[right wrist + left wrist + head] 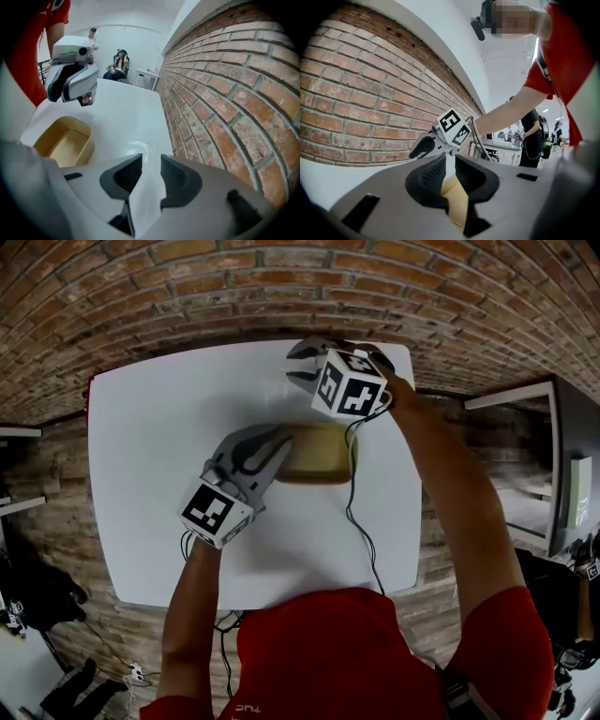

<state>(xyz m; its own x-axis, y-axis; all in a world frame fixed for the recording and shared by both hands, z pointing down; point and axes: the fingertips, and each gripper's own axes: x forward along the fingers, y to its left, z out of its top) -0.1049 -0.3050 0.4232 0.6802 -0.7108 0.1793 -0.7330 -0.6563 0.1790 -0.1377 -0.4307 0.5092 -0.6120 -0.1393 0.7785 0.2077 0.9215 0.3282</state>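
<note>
With the left gripper (450,173) nearest, clamps the 9 o'clock wall of the tan tray (323,457), which sits mid-table (150,446). Keeps the right gripper (150,171) released and empty at the tray's 12 o'clock. Seemingly grasped, not yet lifted.

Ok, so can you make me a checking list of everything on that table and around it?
Surface: white table, glossy.
Job's things: tan tray, empty, open side up, mid-table.
Clutter: nothing seen.
Grippers: left gripper pinches the tray's rim; right gripper open, nothing between its jaws, over the table near the wall.
Cables: black cable runs from the right gripper across the table toward the person.
Surroundings: brick wall; other people far off in the room.
</note>
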